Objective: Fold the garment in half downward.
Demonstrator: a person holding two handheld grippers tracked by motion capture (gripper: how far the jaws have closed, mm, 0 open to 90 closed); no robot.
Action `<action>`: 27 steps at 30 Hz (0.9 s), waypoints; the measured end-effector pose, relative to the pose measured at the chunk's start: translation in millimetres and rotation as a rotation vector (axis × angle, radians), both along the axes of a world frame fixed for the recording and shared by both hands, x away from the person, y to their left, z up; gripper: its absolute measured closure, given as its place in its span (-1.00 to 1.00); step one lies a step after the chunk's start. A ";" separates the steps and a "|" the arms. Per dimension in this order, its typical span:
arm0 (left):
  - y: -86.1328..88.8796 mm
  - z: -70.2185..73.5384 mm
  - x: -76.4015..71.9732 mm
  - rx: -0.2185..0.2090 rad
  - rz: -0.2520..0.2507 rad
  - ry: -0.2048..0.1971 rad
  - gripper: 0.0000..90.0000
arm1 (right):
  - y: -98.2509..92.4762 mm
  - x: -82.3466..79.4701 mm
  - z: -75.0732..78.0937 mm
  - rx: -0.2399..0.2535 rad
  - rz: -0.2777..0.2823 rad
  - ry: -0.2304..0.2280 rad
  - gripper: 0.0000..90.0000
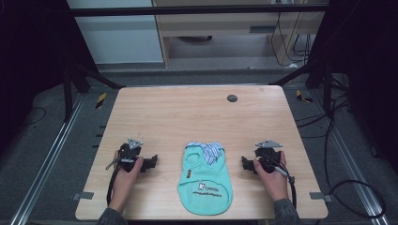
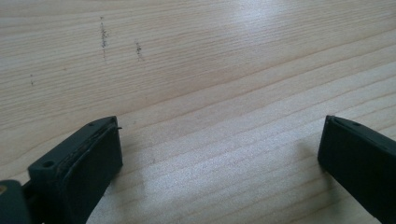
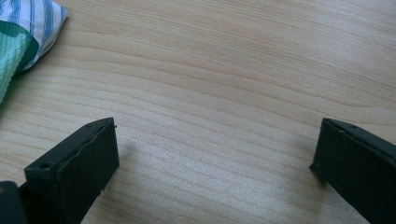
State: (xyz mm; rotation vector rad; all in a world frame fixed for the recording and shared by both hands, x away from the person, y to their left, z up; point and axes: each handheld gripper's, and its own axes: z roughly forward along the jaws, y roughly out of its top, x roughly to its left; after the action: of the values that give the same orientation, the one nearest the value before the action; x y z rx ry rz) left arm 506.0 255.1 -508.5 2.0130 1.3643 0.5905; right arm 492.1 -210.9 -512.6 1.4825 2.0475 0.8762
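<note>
A small mint-green sleeveless garment (image 1: pixel 205 177) with a blue-and-white striped collar (image 1: pixel 210 151) lies flat near the table's front edge, midway between the two hands. Its striped collar corner (image 3: pixel 32 21) shows at the top left of the right gripper view. My left gripper (image 1: pixel 152 162) rests on the wood to the garment's left, jaws wide apart over bare table (image 2: pixel 219 140). To the right of the garment sits my right gripper (image 1: pixel 244 164), equally wide, with nothing between its jaws (image 3: pixel 215 149). Neither touches the cloth.
The light wooden table (image 1: pixel 197 112) has a small dark round cap (image 1: pixel 232 98) near its far edge. Black frame struts and cables run along the floor on both sides, and furniture stands beyond the far edge.
</note>
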 end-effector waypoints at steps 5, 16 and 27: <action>-0.1 0.0 -0.6 0.000 -0.003 0.000 -1.00 | 0.0 0.0 0.0 0.000 0.000 -0.001 -0.99; -12.6 10.1 -11.5 -0.010 -0.077 -0.013 -0.93 | 10.5 -6.8 6.4 -0.032 0.027 -0.015 -0.84; -45.4 31.7 -13.5 -0.035 -0.182 -0.027 -0.79 | 38.7 -13.5 30.9 -0.020 0.211 -0.043 -0.27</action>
State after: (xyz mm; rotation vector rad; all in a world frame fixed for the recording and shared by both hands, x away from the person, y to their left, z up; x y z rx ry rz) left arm 492.5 209.7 -476.9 2.0659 1.1527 0.5064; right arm 478.6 -172.2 -481.7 1.2416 2.2020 0.9561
